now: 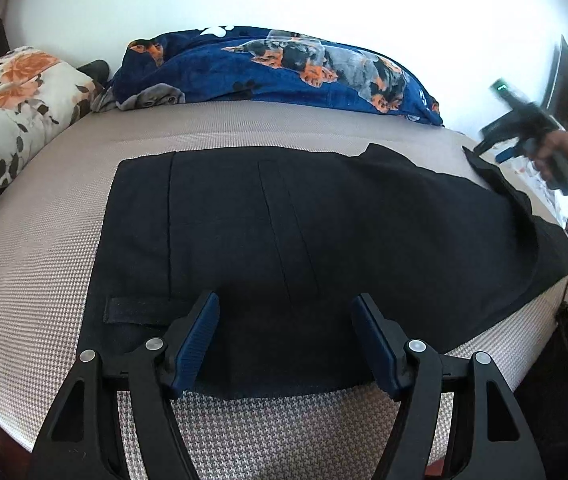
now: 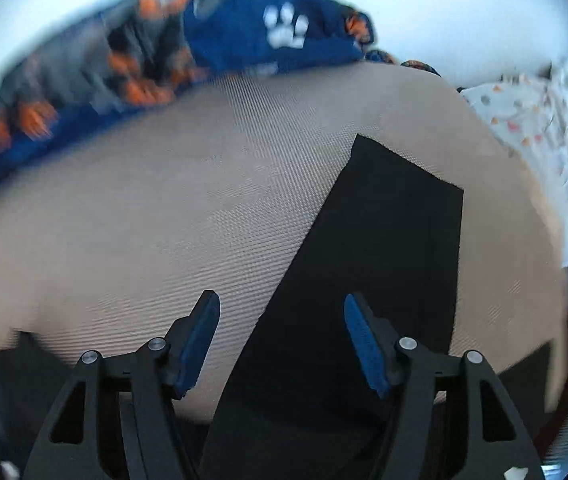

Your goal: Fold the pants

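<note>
Jaws: both apart, empty | pants (image 1: 268,220) run lengthwise rightward | your right gripper (image 2: 282,336) hovers nearest the leg end; left gripper (image 1: 285,336) at waist.

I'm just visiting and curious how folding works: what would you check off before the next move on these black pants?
1. Left gripper open, nothing between its pads: ok.
2. Left gripper over the near edge of the pants: ok.
3. Right gripper open, holding nothing: ok.
4. Right gripper's picture sharp enough to aim by: not ok, it is blurred.
5. Pants lying flat on the bed: not ok, a strip at the right end is turned over.
6. Blue dog-print blanket clear of the pants: ok.
</note>
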The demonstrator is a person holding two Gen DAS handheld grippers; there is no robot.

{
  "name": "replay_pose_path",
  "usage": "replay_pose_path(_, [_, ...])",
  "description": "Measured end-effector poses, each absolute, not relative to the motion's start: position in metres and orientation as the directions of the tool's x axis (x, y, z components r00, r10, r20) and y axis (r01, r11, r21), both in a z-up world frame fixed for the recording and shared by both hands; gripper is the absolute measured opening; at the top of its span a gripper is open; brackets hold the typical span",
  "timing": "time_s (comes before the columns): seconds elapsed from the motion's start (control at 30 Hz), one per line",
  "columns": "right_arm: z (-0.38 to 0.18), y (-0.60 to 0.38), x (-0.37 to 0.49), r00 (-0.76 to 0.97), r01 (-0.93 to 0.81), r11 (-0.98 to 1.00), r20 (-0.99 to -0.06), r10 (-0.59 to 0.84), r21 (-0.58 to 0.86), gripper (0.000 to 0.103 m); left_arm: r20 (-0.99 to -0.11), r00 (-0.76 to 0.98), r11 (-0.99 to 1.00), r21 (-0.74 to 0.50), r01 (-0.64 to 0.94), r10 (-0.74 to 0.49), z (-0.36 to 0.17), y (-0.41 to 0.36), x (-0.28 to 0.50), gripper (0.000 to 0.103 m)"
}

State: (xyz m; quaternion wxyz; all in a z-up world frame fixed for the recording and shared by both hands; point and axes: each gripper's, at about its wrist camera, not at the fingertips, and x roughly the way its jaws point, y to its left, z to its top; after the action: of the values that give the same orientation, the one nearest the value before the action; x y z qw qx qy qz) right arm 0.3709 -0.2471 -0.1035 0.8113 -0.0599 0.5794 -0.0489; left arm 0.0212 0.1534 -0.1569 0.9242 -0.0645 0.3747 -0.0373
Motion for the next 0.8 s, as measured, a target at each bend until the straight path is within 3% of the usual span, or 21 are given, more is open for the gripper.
replay_pose_path(0.1, [-0.123,-0.241,0.374,0.265,-0.015,0.969,-0.936,-0.232,-0.245,0.057,-0.682,0.718,0.986,-0.164,0.035,-0.139,-0.157,0.156,0.020,0.070])
replay_pose_path(0.17, [-0.130,-0.244,0.373,0.248,-0.018,0.962,-0.933,-0.259,-0.272,0.043,-0.678,0.720,0.984,-0.171,0.044,-0.150,-0.157,0.157,0.020,0.071])
replay_pose_path(0.27, [-0.133,-0.257,0.371,0.246,-0.017,0.980,-0.951,-0.187,-0.197,0.020,-0.669,0.723,0.980,-0.190,0.057,-0.171,-0.157,0.159,0.020,0.073])
replay_pose_path(0.3, [-0.131,-0.260,0.371,0.251,-0.015,0.982,-0.951,-0.179,-0.188,0.004,-0.667,0.725,0.980,-0.192,0.059,-0.174,-0.157,0.160,0.020,0.073])
replay_pose_path(0.43, [-0.108,-0.292,0.355,0.344,0.032,0.993,-0.932,-0.114,-0.110,0.003,-0.661,0.728,0.978,-0.199,0.063,-0.182,-0.157,0.160,0.020,0.075])
replay_pose_path(0.63, [-0.060,-0.382,0.269,0.529,0.164,0.971,-0.847,0.063,0.174,0.003,-0.660,0.729,0.979,-0.195,0.063,-0.179,-0.157,0.158,0.021,0.076])
replay_pose_path(0.8, [-0.073,-0.450,0.168,0.597,0.275,0.891,-0.791,0.136,0.361,0.003,-0.665,0.729,0.983,-0.176,0.058,-0.162,-0.157,0.154,0.021,0.077])
